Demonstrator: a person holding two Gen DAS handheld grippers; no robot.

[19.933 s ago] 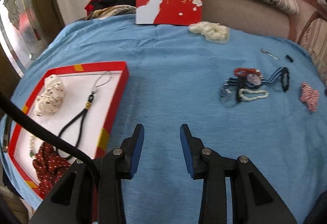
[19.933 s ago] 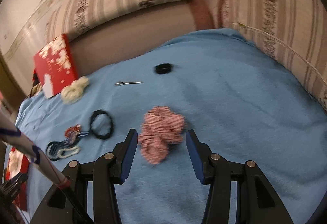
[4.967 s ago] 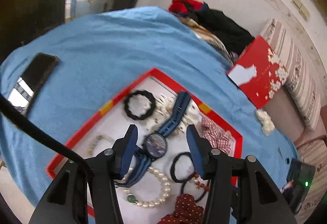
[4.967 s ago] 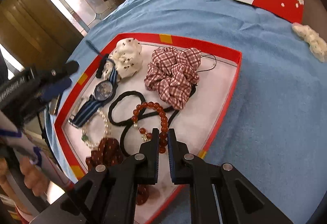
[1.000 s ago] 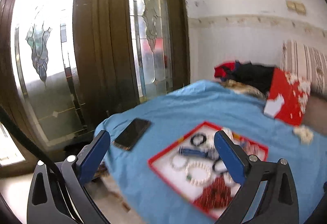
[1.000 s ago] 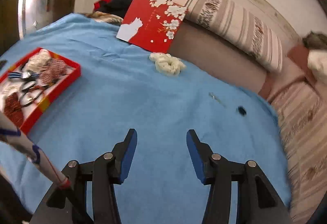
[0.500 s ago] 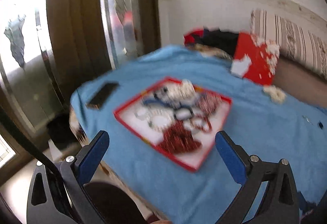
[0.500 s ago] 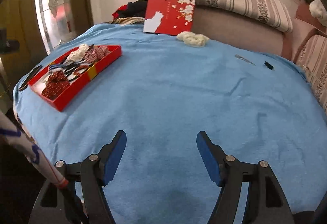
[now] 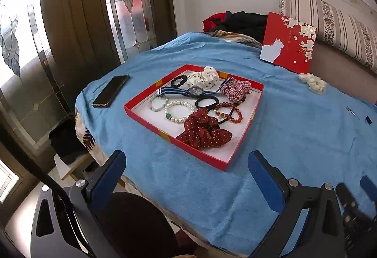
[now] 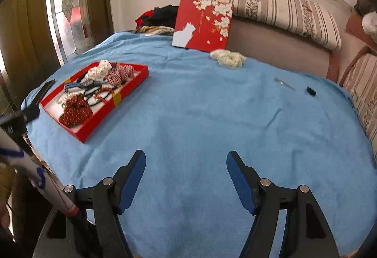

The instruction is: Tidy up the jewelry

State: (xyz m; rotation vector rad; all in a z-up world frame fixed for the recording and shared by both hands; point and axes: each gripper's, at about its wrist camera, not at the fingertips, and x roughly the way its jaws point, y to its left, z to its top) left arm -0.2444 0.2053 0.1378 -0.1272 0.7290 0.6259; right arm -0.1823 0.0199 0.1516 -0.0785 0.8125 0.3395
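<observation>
Left wrist view, filled red tray (image 9: 165, 133) beyond wide-open left claw (image 9: 186, 171), apart

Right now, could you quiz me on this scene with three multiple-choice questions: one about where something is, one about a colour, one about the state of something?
1. Where does the phone lie?
A. In the tray
B. On the cloth beside the tray
C. On the sofa

2. What colour is the dotted scrunchie at the tray's near corner?
A. Dark red
B. Green
C. Yellow

3. How do both grippers stand?
A. Shut on a bracelet
B. One open, one shut
C. Open and empty

Answers:
1 B: the phone rests on the blue cloth, outside the tray.
2 A: it is dark red with white dots.
3 C: the left gripper and right gripper have fingers spread wide, with nothing between them.
</observation>
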